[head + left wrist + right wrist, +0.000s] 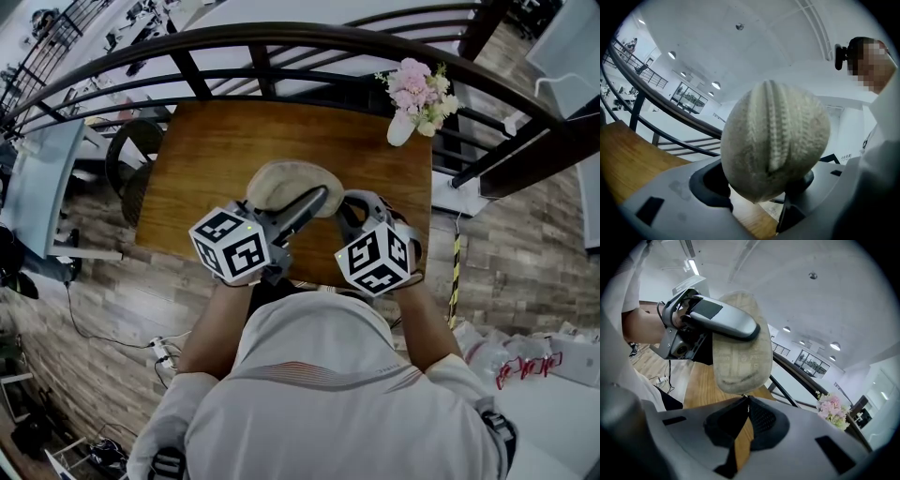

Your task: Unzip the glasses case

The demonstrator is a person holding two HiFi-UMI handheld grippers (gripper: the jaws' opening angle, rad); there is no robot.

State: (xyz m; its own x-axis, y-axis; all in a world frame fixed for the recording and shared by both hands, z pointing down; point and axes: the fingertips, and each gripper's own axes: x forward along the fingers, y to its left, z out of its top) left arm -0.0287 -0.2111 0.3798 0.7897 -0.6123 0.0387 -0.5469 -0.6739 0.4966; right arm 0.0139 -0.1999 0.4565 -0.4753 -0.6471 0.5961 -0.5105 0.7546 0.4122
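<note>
Pinching half-hidden zipper pull (743,396): right gripper (745,400)

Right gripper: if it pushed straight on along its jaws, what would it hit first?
The glasses case. Its lower end hangs right at the tips of the right gripper, whose jaws are shut, so almost any advance should press into it, though depth is hard to judge.

Wooden table (206,169), vase of pink flowers (403,125) at far corner

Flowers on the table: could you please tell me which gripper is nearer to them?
Right. The right gripper is at the right end of the case, diagonally below the flowers; the left gripper clamps the case farther left.
</note>
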